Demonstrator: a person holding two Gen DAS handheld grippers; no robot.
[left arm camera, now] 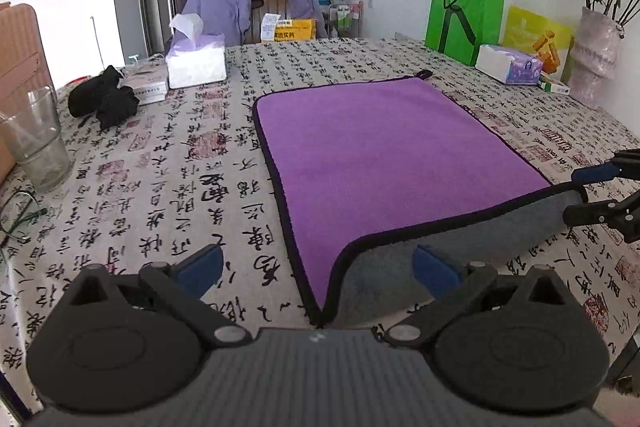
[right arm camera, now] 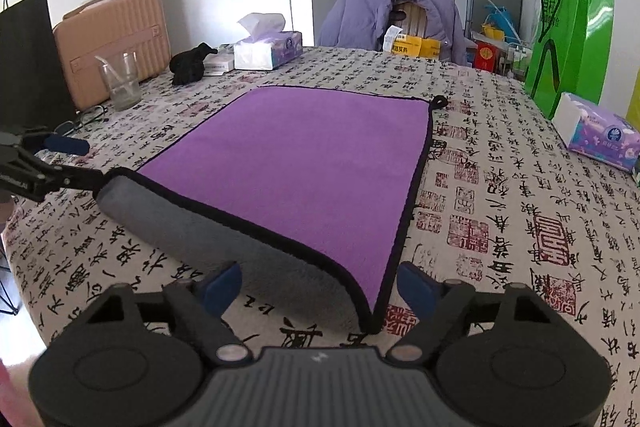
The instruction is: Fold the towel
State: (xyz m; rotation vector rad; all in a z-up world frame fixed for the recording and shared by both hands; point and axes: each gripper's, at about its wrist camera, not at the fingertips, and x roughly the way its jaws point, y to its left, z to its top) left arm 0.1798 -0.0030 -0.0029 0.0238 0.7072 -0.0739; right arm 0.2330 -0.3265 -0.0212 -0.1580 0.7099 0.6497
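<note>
A purple towel [left arm camera: 384,147] with a black hem and grey underside lies flat on the table; it also shows in the right wrist view [right arm camera: 304,163]. Its near edge is curled up, showing the grey side. My left gripper [left arm camera: 318,273] is open, its blue pads either side of the near left corner. My right gripper [right arm camera: 320,285] is open around the near right corner. Each gripper shows in the other's view at the towel's near edge: the right gripper [left arm camera: 592,191] and the left gripper [right arm camera: 60,155].
The table has a calligraphy-print cloth [left arm camera: 160,187]. On it: a glass [left arm camera: 36,143], glasses, a black cloth [left arm camera: 104,99], tissue boxes [left arm camera: 196,59] [right arm camera: 600,131], a green bag [left arm camera: 464,7], a vase of flowers [left arm camera: 596,43]. A pink suitcase [right arm camera: 116,39] and a chair with a purple jacket [right arm camera: 392,19] stand beyond.
</note>
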